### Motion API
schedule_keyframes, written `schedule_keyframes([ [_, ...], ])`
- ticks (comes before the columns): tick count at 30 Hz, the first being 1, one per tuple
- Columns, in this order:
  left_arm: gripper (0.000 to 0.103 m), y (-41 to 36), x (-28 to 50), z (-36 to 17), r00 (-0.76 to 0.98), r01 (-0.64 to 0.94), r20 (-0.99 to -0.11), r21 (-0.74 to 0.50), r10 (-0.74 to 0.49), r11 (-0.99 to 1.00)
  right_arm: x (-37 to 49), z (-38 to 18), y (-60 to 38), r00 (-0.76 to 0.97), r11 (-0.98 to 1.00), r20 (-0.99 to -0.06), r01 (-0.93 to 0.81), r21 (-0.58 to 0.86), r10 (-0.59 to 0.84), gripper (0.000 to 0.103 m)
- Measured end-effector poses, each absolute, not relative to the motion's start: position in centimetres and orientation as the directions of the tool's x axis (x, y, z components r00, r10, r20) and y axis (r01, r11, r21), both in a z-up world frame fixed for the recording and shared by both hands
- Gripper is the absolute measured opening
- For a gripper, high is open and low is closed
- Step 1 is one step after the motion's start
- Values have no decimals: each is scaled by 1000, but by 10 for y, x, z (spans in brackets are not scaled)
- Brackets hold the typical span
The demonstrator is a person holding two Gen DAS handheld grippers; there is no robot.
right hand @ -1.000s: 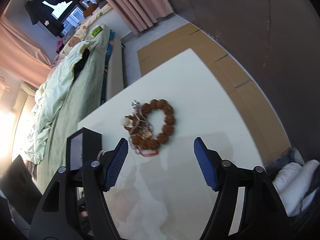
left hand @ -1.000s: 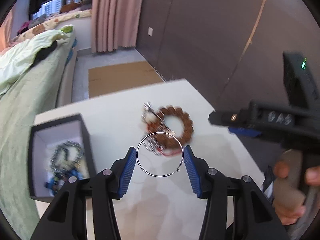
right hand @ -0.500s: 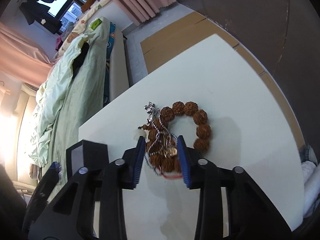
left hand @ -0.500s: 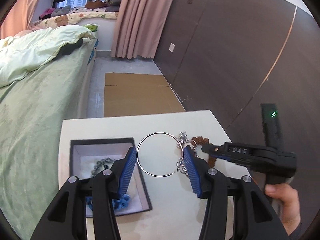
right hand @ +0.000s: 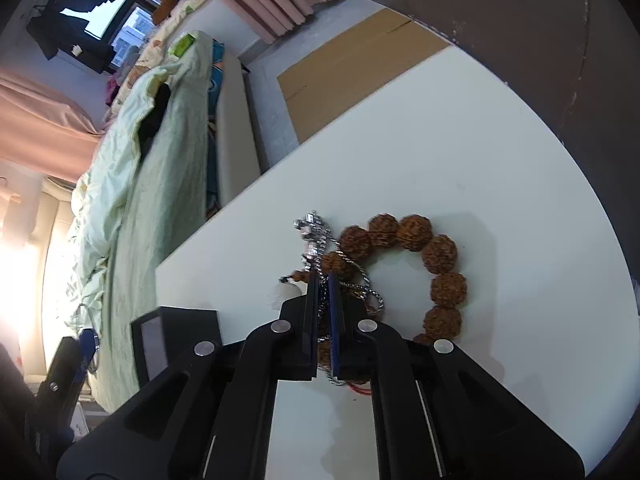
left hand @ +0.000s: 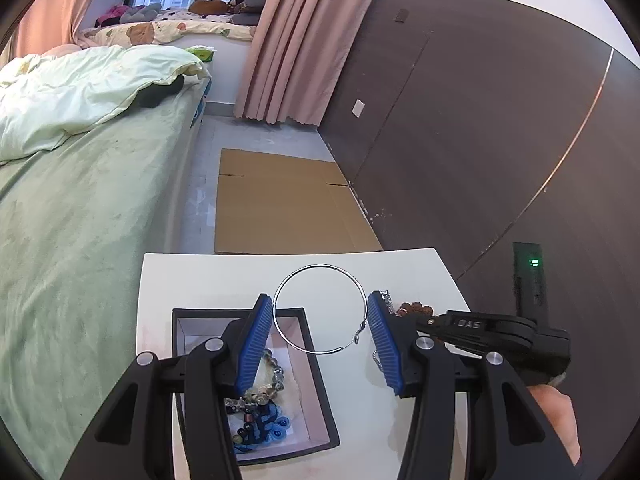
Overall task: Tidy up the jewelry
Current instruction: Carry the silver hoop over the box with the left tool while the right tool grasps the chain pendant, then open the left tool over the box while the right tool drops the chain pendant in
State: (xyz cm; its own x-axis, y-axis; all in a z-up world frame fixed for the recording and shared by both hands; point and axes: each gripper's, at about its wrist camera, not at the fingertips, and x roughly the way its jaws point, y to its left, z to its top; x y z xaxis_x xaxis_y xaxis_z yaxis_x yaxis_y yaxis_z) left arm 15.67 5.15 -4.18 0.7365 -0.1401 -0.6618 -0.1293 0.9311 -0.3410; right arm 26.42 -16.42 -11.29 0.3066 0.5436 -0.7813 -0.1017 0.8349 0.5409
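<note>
My left gripper is shut on a thin silver hoop bangle and holds it above the white table, beside the open black jewelry box with several bead bracelets inside. My right gripper is shut on a silver chain that lies over a brown bead bracelet on the table. The right gripper also shows in the left wrist view, down on the jewelry pile.
A bed with green bedding runs along the table's left side. Flat cardboard lies on the floor beyond the table. A dark wall stands to the right. The box corner shows left of my right gripper.
My left gripper lifted the silver hoop and carried it left, over toward the box. My right gripper dropped onto the pile and closed from wide open onto the silver chain.
</note>
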Motion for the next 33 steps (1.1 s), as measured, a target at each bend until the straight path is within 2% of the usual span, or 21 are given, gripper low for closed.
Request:
schedule_keyframes([
  [9,49,59,154,-51,698,-173,-706,-327,-119,929,242,-63,-171,410,768,-661,-188,612,628,6],
  [13,80,61,147,-52,698,-201,-710,-320,-94,926,231,-43,-180,423,708,-590,-209,675,687,6],
  [18,93,62,138,-47,711,-218,-700,-314,-70,924,215,-7,-189,465,684,-535,-247,686,705,6],
  [33,93,69,113,-37,729,-208,-680,-334,-82,919,166,141,-191,604,710,-411,-414,570,683,1],
])
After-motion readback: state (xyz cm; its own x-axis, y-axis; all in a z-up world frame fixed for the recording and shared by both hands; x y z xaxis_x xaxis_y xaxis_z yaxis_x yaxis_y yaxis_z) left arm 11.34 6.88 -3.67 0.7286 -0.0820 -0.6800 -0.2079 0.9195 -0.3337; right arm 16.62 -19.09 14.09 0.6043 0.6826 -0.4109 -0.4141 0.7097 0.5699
